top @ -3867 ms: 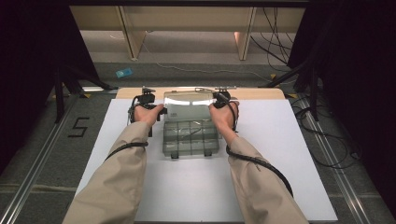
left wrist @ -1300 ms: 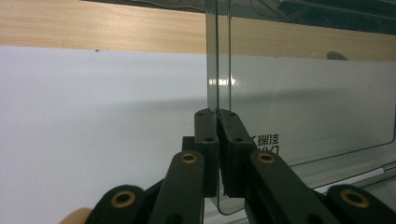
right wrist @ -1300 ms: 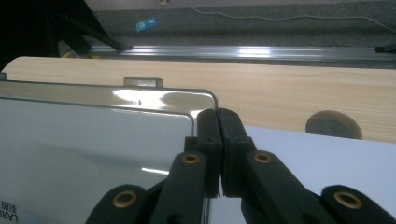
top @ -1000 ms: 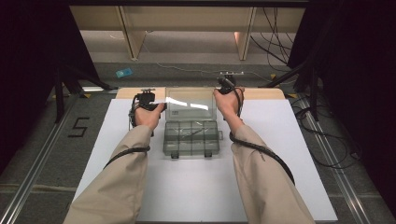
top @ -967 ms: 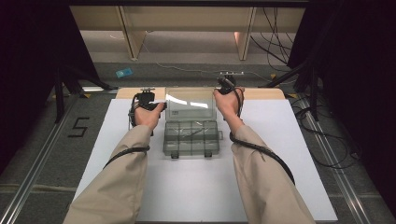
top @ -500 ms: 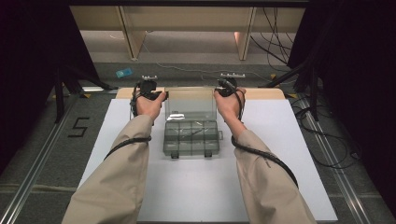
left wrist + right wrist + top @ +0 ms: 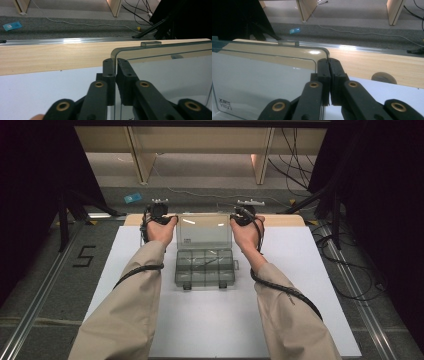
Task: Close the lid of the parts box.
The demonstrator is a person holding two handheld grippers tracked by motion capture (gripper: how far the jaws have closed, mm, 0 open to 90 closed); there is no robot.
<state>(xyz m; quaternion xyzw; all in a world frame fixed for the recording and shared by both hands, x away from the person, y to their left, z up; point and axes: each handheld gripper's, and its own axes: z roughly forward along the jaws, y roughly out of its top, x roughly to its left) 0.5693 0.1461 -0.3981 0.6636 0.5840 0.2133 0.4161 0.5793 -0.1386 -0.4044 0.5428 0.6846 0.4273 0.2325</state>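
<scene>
A clear plastic compartment box point(image 7: 205, 269) lies in the middle of the white table top point(image 7: 300, 285), its several compartments exposed. Its transparent lid point(image 7: 204, 231) stands raised behind the base, roughly upright. My left gripper point(image 7: 166, 220) is shut on the lid's left edge near the top corner; in the left gripper view the jaws point(image 7: 115, 62) pinch the thin edge of the lid point(image 7: 170, 75). At the lid's right top corner my right gripper point(image 7: 239, 218) is shut the same way, and the right gripper view has the jaws point(image 7: 328, 62) closed on the lid point(image 7: 262, 77).
A wooden strip point(image 7: 280, 220) runs along the table's far edge, with a metal rail point(image 7: 62, 40) beyond it. A small round disc point(image 7: 384, 77) sits on the strip to the right. Cables, a blue card point(image 7: 132, 197) and wooden legs are on the floor beyond.
Both hands have moved toward the far edge and swung the lid up from low over the box to upright. The left hand caught up with the right in the last half second.
</scene>
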